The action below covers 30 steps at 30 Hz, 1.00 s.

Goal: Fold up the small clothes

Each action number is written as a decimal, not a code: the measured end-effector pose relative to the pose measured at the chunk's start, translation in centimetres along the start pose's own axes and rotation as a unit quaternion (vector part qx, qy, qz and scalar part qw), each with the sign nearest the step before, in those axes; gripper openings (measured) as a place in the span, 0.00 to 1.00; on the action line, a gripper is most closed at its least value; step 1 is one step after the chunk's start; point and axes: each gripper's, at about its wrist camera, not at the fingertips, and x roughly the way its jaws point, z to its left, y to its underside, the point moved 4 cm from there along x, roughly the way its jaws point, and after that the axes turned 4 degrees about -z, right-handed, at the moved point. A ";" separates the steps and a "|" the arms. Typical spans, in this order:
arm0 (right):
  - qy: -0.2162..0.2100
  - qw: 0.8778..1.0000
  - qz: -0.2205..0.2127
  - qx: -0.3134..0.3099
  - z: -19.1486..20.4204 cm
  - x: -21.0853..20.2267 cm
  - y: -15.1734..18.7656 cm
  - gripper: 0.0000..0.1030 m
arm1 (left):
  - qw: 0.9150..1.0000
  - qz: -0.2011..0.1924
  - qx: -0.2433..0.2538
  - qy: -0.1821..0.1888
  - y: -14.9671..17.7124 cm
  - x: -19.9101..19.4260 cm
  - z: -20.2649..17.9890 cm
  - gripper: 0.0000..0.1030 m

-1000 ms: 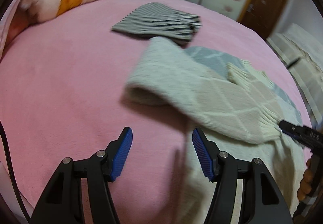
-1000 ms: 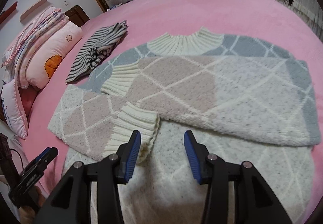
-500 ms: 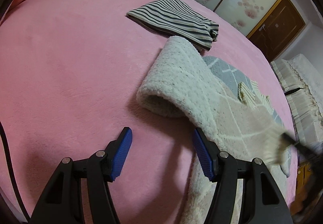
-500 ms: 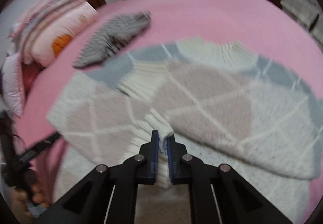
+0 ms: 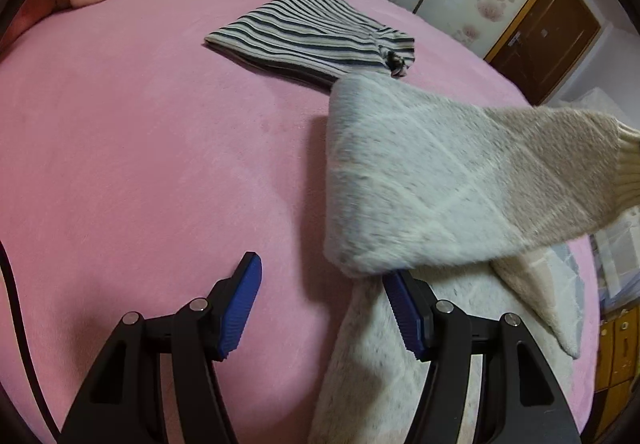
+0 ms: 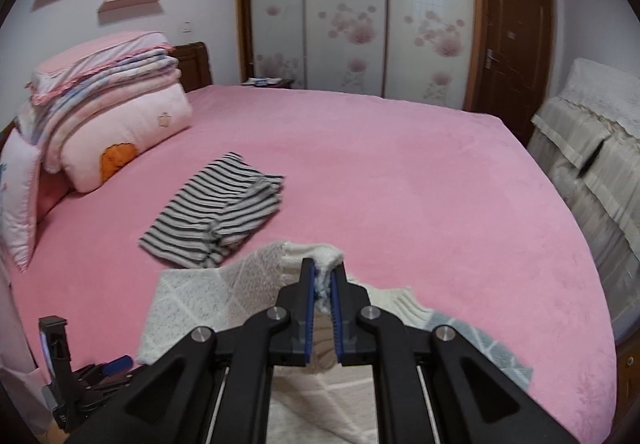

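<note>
Sweater (image 5: 440, 180) sleeve lifted off the pink bed (image 5: 140, 164)
Right gripper (image 6: 324, 284) pinches its ribbed cuff (jaws nearly together); left gripper (image 5: 320, 304) gapes, holding nothing.

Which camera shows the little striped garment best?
The left wrist view: the striped garment lies sharp and whole, folded on the pink bed. The right wrist view shows it too, but slightly blurred, with a sweater corner overlapping its near edge.
</note>
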 end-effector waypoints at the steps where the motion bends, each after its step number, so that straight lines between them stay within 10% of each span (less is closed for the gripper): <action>1: 0.003 1.000 0.003 0.004 -0.5 0.2 0.2 0.07 | 1.000 0.000 0.001 -0.002 -0.2 0.2 -0.2 0.60; 4: 0.015 1.000 0.015 0.018 -2.2 0.6 1.2 0.07 | 1.000 -0.005 0.004 -0.011 -0.6 0.5 -0.7 0.55; 8: 0.028 0.998 0.038 0.045 -4.9 1.2 3.1 0.07 | 1.000 0.006 -0.004 -0.012 -0.9 1.0 -1.0 0.14; 24: 0.079 0.977 0.175 0.098 -11.8 9.2 12.6 0.08 | 0.983 -0.036 0.156 -0.085 0.1 0.3 -4.9 0.14; 30: 0.056 0.973 0.161 0.152 -14.4 6.8 12.9 0.35 | 0.985 -0.037 0.160 -0.062 -0.2 -0.3 -4.3 0.22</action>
